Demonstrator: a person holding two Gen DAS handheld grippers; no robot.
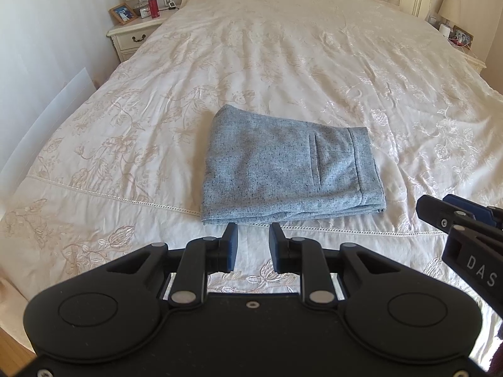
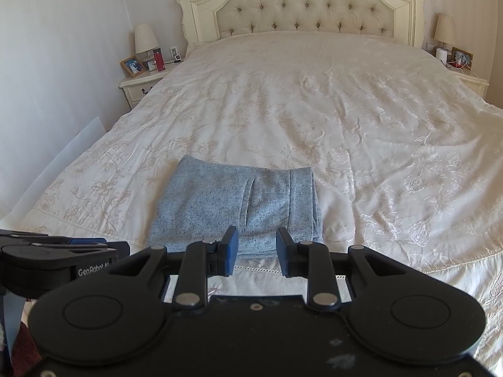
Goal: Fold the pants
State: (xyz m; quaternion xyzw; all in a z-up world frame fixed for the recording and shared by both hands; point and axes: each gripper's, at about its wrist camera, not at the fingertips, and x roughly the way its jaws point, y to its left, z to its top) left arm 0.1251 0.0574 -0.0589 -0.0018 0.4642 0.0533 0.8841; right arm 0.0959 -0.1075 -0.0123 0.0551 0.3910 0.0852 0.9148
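Note:
Grey speckled pants [image 1: 283,169] lie folded into a compact rectangle on the cream bedspread [image 1: 283,62], back pocket up and waistband to the right. My left gripper [image 1: 253,245] hovers just in front of the near edge, jaws open with nothing between them. In the right wrist view the same pants [image 2: 235,207] sit ahead, and my right gripper [image 2: 257,251] stands open over their near edge, holding nothing. Each gripper shows in the other's view: the right gripper [image 1: 465,220] at the right edge, the left gripper [image 2: 63,251] at the left edge.
A tufted headboard [image 2: 301,3] closes the far end of the bed. A nightstand [image 1: 135,31] at the left bears a lamp, a photo frame and a red bottle [image 1: 153,6]. Another nightstand [image 2: 468,78] with a lamp stands at the right. Wooden floor [image 1: 12,342] shows at lower left.

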